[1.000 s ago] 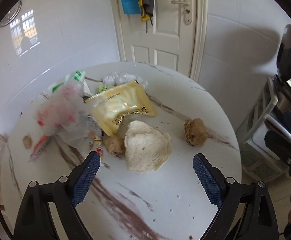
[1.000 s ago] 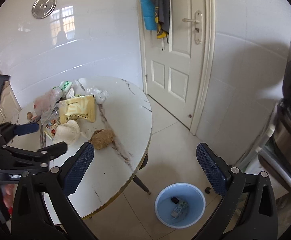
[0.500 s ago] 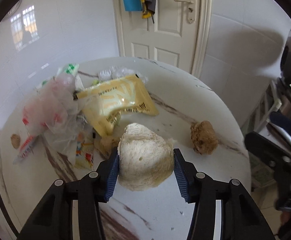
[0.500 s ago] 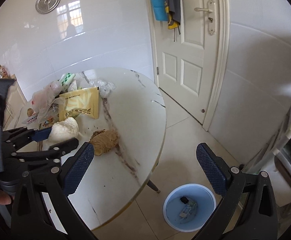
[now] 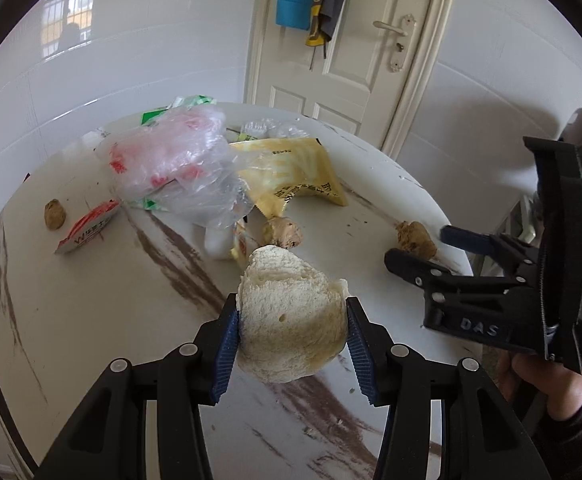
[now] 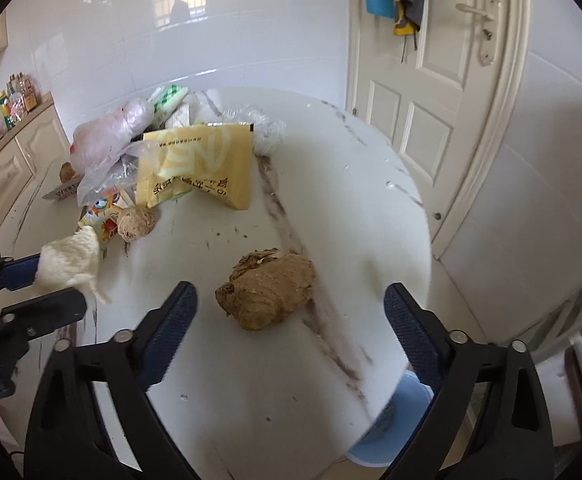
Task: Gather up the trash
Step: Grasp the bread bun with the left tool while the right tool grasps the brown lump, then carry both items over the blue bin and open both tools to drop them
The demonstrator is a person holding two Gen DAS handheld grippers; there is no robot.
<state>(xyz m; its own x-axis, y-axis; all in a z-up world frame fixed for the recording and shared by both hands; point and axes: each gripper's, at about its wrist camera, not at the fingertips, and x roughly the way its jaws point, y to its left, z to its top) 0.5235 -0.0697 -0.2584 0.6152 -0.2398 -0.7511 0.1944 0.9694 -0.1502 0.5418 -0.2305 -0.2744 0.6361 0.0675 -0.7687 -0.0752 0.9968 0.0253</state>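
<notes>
My left gripper (image 5: 291,344) is shut on a pale piece of bread (image 5: 291,316) and holds it above the round white marble table (image 5: 91,320). The bread also shows at the left of the right wrist view (image 6: 71,260). My right gripper (image 6: 291,320) is open, its fingers either side of a crumpled brown paper ball (image 6: 269,288) on the table. That gripper shows in the left wrist view (image 5: 431,252) beside the same ball (image 5: 415,238). A yellow packet (image 6: 199,168), clear plastic bags (image 5: 171,168), a smaller brown ball (image 6: 135,222) and wrappers lie further back.
A blue bin (image 6: 391,428) stands on the floor beyond the table's near right edge, partly hidden by it. A white door (image 6: 451,80) is behind the table. A cabinet (image 6: 7,160) stands at the left. Another small brown lump (image 5: 55,214) lies at the table's left.
My left gripper closed on the bread and lifted it off the table. My right gripper moved from over the floor and bin to over the table, around the brown paper ball.
</notes>
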